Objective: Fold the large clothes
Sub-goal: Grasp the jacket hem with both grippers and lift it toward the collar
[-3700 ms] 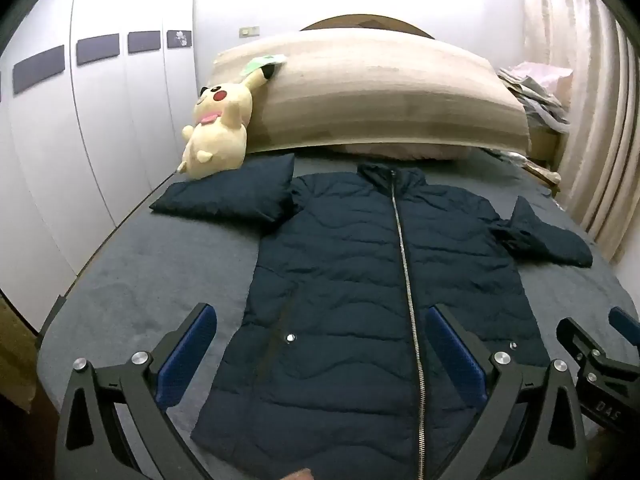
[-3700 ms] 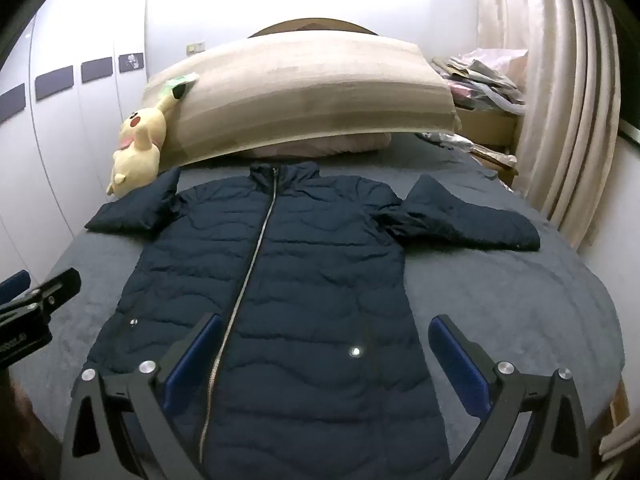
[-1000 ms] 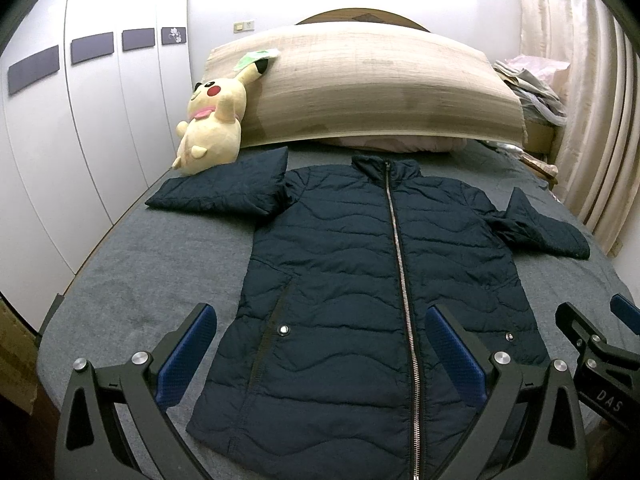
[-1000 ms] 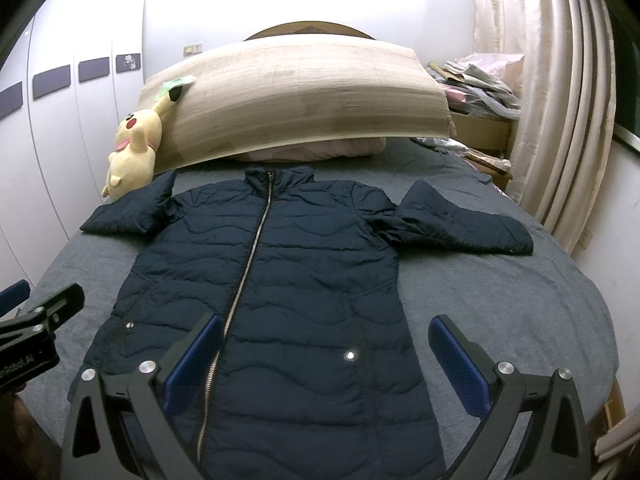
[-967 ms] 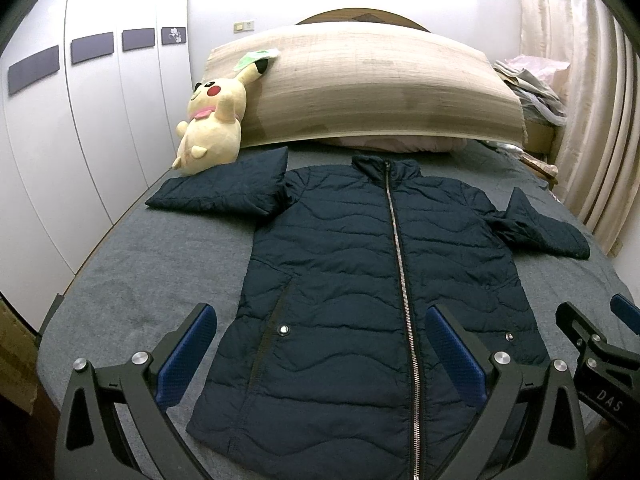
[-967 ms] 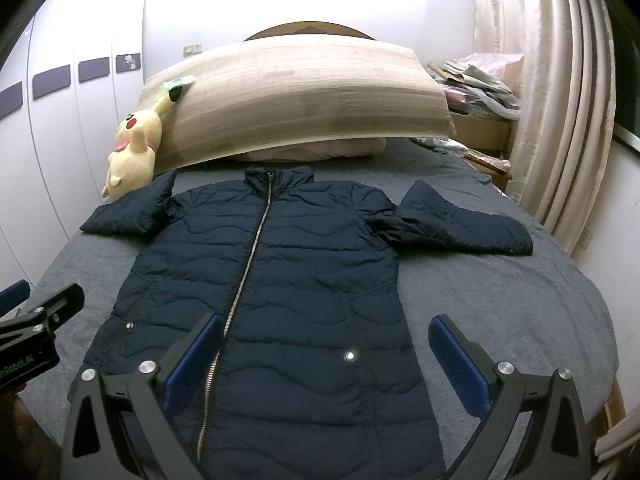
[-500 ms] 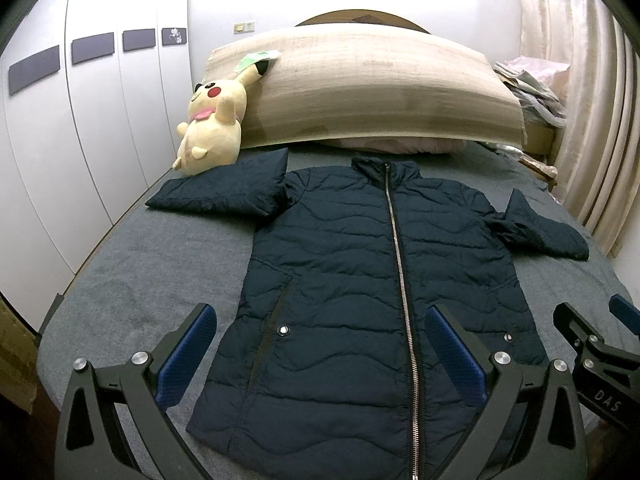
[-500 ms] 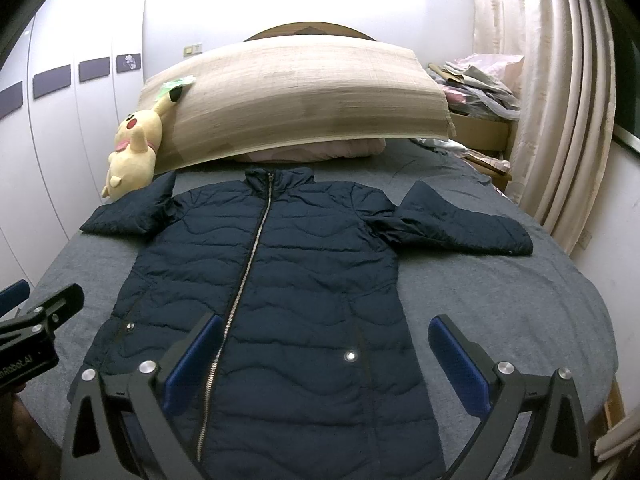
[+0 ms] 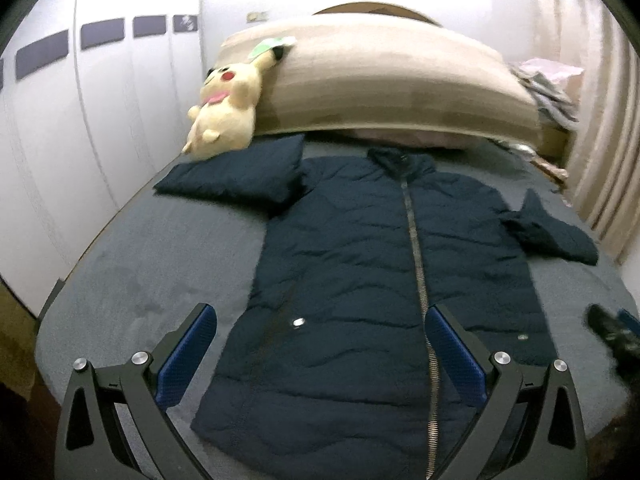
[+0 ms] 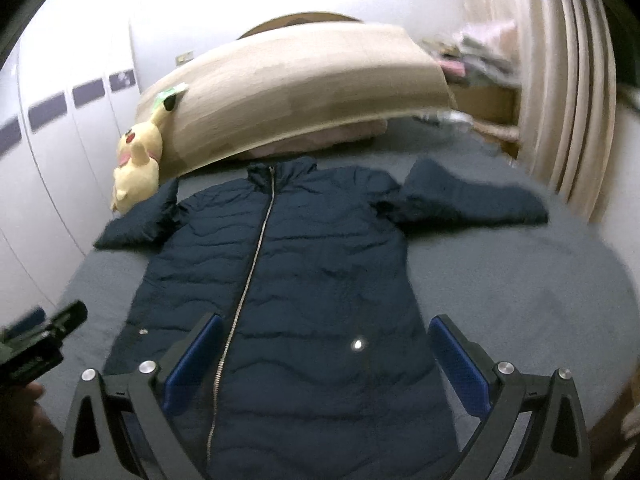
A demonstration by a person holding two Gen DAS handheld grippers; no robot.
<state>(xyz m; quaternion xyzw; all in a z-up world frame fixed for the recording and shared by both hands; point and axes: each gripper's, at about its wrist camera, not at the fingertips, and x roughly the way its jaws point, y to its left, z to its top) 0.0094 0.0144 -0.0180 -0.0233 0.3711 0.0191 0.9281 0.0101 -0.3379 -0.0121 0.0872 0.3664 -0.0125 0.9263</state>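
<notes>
Both my grippers, left [image 9: 320,344] and right [image 10: 326,354], spread wide, empty, above coat [image 9: 384,280] hem; sleeves ahead.

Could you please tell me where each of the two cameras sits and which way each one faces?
Left wrist view: sits on the left gripper near the foot of the bed, facing the headboard over the navy puffer coat; its open jaws frame the hem, and the right gripper shows blurred at the right edge.
Right wrist view: sits on the right gripper, tilted, facing the same way; its jaws are open, and the left gripper shows at the left edge.
Shared: the coat, headboard and Pikachu plush.
</notes>
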